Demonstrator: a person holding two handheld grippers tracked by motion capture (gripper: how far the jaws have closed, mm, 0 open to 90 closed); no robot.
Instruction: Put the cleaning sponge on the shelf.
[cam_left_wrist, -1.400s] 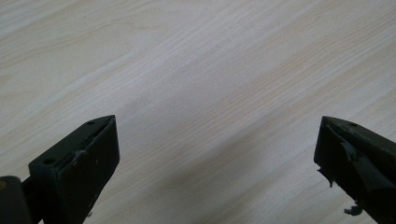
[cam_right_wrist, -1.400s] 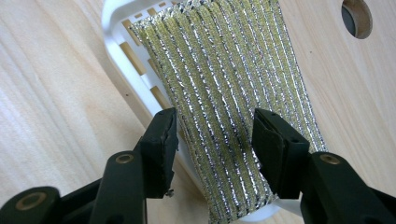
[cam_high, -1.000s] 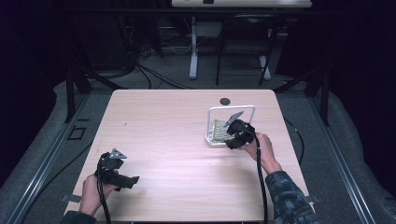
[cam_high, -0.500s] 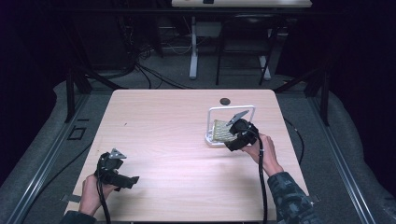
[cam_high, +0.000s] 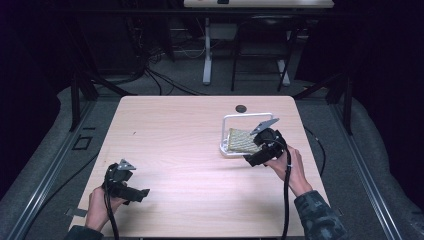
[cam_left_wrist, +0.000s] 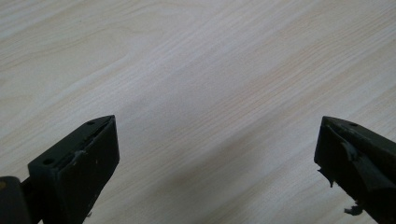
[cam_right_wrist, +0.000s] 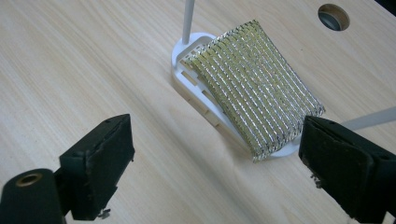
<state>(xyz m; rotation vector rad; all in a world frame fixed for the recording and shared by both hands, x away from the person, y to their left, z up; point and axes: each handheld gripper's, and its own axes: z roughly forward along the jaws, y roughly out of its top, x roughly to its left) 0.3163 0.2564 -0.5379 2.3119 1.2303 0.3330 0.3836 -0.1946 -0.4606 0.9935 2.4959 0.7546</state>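
Observation:
A silver-and-yellow ribbed sponge pad lies on a white rack with a thin white wire frame, at the right of the wooden table. My right gripper hovers just in front of the rack, open, with nothing between its jaws; the pad's near corner sits ahead of the right jaw. Near the table's front left corner my left gripper stands open over bare wood.
A dark round hole sits in the tabletop behind the rack. Beyond the table's far edge are dark floor, cables and a stand's legs. Bare wood spreads between the two grippers.
The right gripper has drawn back slightly toward the person, away from the rack. The left gripper has not moved.

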